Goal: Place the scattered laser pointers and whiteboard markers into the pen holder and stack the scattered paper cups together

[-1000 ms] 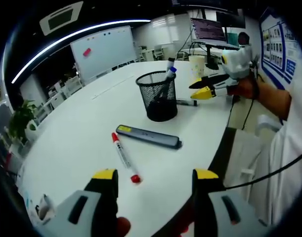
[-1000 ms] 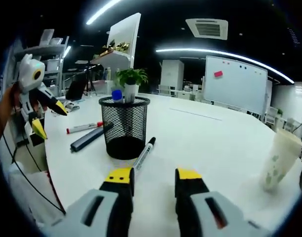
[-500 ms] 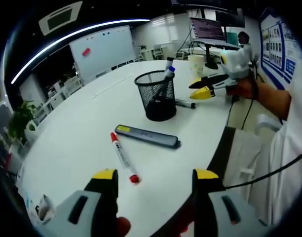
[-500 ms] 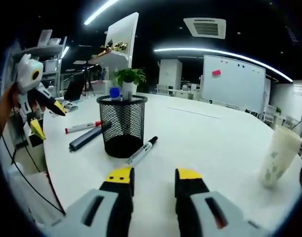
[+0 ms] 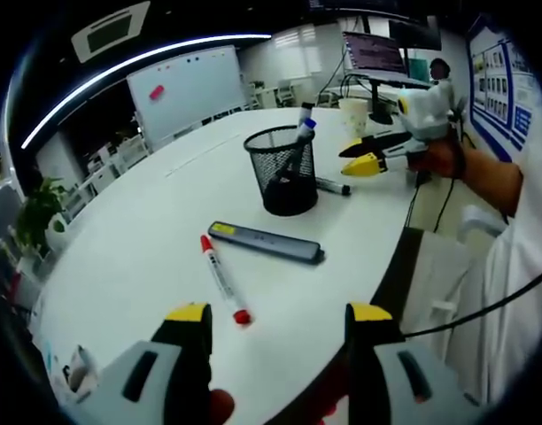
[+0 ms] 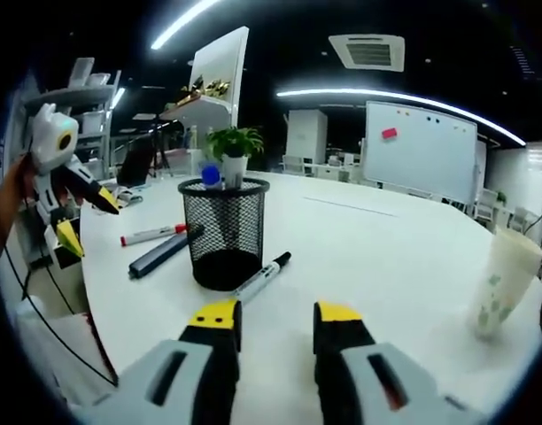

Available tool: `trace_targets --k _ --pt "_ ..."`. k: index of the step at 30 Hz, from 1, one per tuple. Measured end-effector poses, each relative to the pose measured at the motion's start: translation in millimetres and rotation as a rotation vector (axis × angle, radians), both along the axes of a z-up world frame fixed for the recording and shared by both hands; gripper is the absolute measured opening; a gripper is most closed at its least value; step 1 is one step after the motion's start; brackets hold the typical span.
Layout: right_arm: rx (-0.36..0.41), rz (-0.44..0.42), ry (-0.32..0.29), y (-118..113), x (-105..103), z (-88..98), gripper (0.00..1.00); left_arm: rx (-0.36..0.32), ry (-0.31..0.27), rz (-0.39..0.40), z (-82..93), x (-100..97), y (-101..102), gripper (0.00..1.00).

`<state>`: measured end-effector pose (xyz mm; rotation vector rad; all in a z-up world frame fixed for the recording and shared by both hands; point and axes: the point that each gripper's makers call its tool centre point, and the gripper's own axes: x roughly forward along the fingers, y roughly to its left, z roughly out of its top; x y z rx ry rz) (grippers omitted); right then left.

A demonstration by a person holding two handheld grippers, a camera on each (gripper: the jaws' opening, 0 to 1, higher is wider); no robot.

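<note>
White table (image 6: pixel 404 257) spreads ahead of both grippers. Black mesh pen holder (image 6: pixel 223 232) stands just left of the right gripper (image 6: pixel 273 320), jaws apart and empty. The black whiteboard marker (image 6: pixel 263 275) lies just beyond those jaws, touching the holder's base — its long axis runs away and rightward, so this hand is nearer. Ahead of the left gripper (image 5: pixel 279 315), also parted, lie the grey laser pointer (image 5: pixel 267 243) and red marker (image 5: pixel 221 277). Paper cup (image 6: pixel 501 283): far right.
</note>
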<state>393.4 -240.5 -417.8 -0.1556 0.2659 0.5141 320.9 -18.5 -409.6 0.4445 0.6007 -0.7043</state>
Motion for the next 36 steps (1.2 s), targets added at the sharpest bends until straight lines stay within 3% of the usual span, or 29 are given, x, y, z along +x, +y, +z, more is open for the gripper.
trace_targets --k 36 --pt "0.016 0.06 -0.002 27.2 -4.0 1.1 0.31 -0.001 0.002 0.003 -0.3 -0.8 1.6 0.6"
